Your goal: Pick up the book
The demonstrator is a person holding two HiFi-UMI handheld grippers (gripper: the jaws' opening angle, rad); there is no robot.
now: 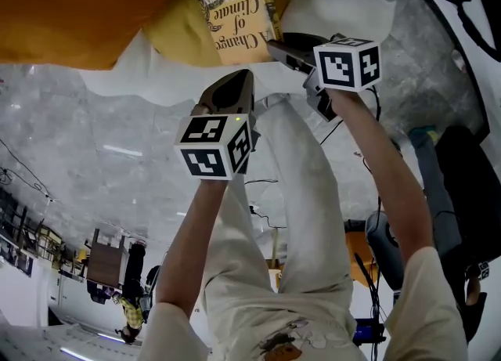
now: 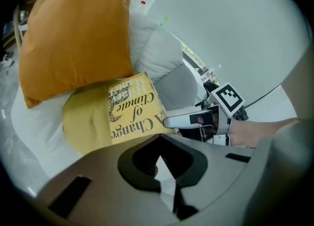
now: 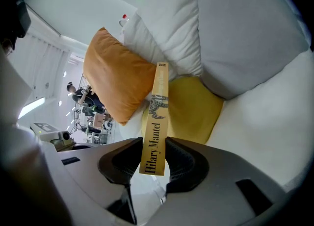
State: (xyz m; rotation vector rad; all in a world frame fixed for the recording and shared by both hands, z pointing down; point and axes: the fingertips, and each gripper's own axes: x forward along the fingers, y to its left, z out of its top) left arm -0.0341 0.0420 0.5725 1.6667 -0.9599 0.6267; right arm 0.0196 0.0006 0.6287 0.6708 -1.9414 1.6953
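A yellow book (image 1: 235, 11), "A Change of Climate", leans on a yellow cushion (image 1: 174, 29) on a white sofa. My right gripper (image 1: 286, 50) is shut on its lower corner. In the right gripper view the spine (image 3: 156, 117) stands upright between the jaws of the right gripper (image 3: 156, 146), and both pads press on it. The left gripper view shows the cover (image 2: 132, 110) with the right gripper (image 2: 171, 121) at its edge. My left gripper (image 1: 235, 85) hangs just short of the book, beside the right one. The tips of the left gripper (image 2: 162, 140) meet on nothing.
An orange cushion (image 1: 78, 7) leans over the yellow one. Grey and white back cushions (image 3: 245, 34) fill the sofa beside the book. The white seat (image 3: 265, 122) lies under them. My legs in cream trousers (image 1: 290, 218) and a marble floor (image 1: 117, 164) are below.
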